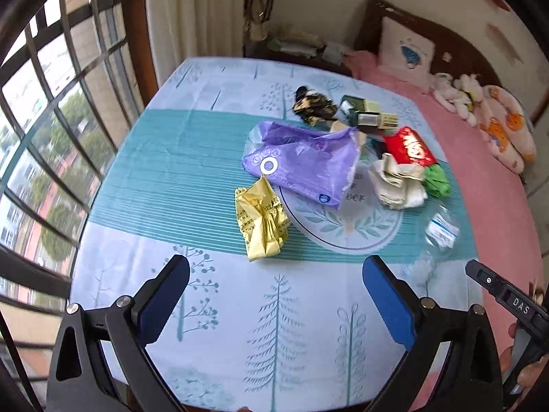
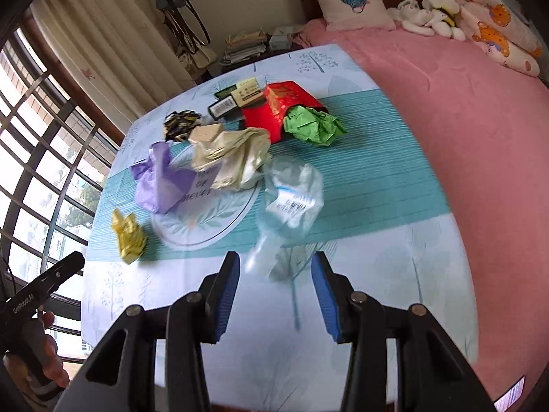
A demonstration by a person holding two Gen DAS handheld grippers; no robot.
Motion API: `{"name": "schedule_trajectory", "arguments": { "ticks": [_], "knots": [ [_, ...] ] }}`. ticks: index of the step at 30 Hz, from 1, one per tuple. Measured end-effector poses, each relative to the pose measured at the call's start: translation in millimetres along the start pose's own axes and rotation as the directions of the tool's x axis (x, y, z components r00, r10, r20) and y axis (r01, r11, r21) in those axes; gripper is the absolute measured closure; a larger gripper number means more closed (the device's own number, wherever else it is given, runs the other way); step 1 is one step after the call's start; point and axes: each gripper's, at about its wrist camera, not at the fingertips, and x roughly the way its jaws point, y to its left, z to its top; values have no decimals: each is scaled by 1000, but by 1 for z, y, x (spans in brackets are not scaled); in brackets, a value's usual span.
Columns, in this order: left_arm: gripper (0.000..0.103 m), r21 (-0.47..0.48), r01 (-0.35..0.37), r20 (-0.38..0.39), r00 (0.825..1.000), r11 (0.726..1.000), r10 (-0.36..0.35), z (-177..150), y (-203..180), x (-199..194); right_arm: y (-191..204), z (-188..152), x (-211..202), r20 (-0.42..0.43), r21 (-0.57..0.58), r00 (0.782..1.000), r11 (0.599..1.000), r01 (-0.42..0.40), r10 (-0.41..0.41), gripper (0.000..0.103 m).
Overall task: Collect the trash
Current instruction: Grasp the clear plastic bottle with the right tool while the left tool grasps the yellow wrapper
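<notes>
Left gripper (image 1: 276,297): wide open, empty; yellow wrapper (image 1: 262,221) at its 12 o'clock.
Right gripper (image 2: 276,297): half open, nothing gripped; clear bottle (image 2: 291,199) at 12 o'clock.
Trash: clustered mid-table (image 1: 154,171).
Tip: straddle the bottle's crumpled middle before closing.

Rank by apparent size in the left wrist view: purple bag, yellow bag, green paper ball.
1. purple bag, clearly largest.
2. yellow bag, though it lies nearer the camera, which flatters it.
3. green paper ball, smallest and partly hidden.
</notes>
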Motion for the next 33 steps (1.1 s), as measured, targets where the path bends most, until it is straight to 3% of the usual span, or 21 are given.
{"name": "schedule_trajectory", "arguments": {
  "ticks": [7,12,17,19,20,27,29,30,33],
  "knots": [
    [4,-150,-64,-96,994,987,50,19,4,54,-27,42,52,-87,-12,995,999,-48,47,60],
    [5,-197,-114,-140,986,974,87,26,9,81,-27,57,80,-137,-42,987,995,-94,88,60],
    [14,-242,-142,-186,978,960,97,28,19,101,-22,62,92,-160,-75,981,989,-125,111,62],
    [19,-251,-154,-197,975,956,105,28,20,107,-19,63,96,-171,-94,979,987,-128,111,74],
    [21,-250,-158,-204,973,955,107,28,21,110,-18,63,97,-177,-97,977,986,-137,118,75],
    [34,-258,-180,-229,966,949,120,28,27,119,-12,62,98,-172,-137,978,981,-139,115,76],
    [42,-243,-191,-227,964,951,136,29,25,120,-11,62,98,-173,-136,978,981,-141,116,76],
    [51,-233,-200,-226,963,952,147,29,25,119,-10,62,98,-173,-138,978,980,-141,116,76],
    [60,-212,-205,-219,963,956,158,32,21,120,-9,63,98,-175,-145,978,979,-140,114,76]
  ]
}}
